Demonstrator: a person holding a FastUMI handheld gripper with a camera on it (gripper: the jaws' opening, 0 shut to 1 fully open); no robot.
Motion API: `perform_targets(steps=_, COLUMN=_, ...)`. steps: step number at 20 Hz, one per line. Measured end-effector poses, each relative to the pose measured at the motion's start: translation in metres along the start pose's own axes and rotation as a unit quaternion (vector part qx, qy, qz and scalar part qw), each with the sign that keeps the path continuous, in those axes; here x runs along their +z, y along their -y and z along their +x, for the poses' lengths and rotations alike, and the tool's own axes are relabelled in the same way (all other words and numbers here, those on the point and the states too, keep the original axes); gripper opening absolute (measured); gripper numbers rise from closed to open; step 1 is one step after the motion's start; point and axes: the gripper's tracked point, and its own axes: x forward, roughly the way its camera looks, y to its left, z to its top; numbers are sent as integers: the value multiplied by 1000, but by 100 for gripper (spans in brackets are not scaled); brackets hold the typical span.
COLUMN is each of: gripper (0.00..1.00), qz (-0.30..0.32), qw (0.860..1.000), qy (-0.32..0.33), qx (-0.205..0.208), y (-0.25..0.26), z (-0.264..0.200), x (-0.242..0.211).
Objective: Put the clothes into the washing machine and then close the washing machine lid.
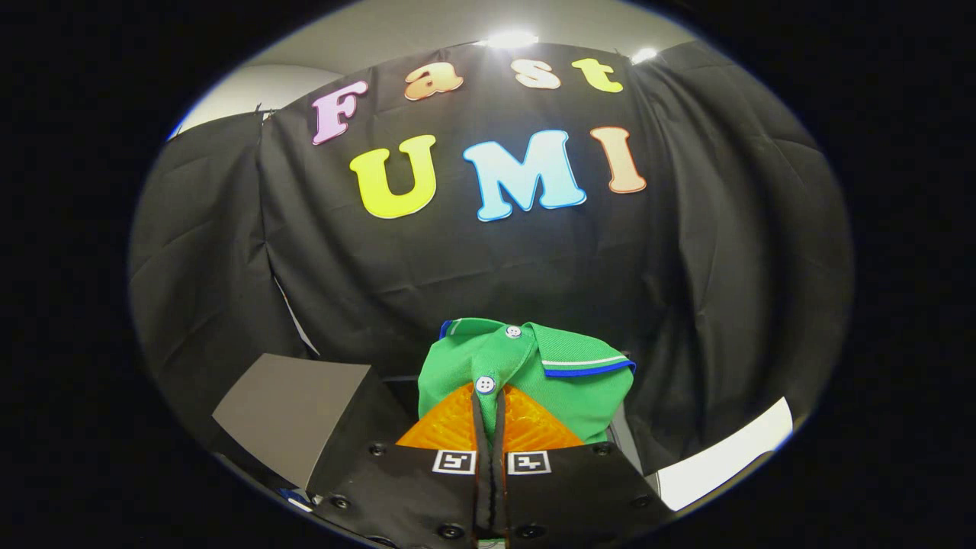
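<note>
Fingers: the gripper (489,415) is all but closed — only a thin dark slit shows between the two fingers (450,427), and both press on cloth.
Held: a green shirt (526,374), pinched at its buttoned front placket.
Shirt's lie: bunched just ahead of the fingertips and lifted against the black cloth wall (496,259); the placket runs straight away from the fingers, collar at the far end — its striped edge folded out to the right.
Lid: a grey panel (293,412) stands tilted left of the fingers.
</note>
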Motion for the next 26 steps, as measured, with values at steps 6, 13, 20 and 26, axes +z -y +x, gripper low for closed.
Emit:
perform_targets(steps=6, gripper=1, qz=-13, qw=999, qy=-36, qx=6, y=-3, z=23, x=-48)
perform_targets(steps=13, gripper=1, qz=-26, qw=997, qy=-72, qx=2, y=8, z=57, x=-95)
perform_targets(steps=20, gripper=1, qz=-40, qw=993, qy=-113, qx=-3, y=16, z=96, x=-144)
perform_targets(steps=26, gripper=2, qz=-47, qw=988, qy=-149, qx=-5, y=19, z=128, x=-187)
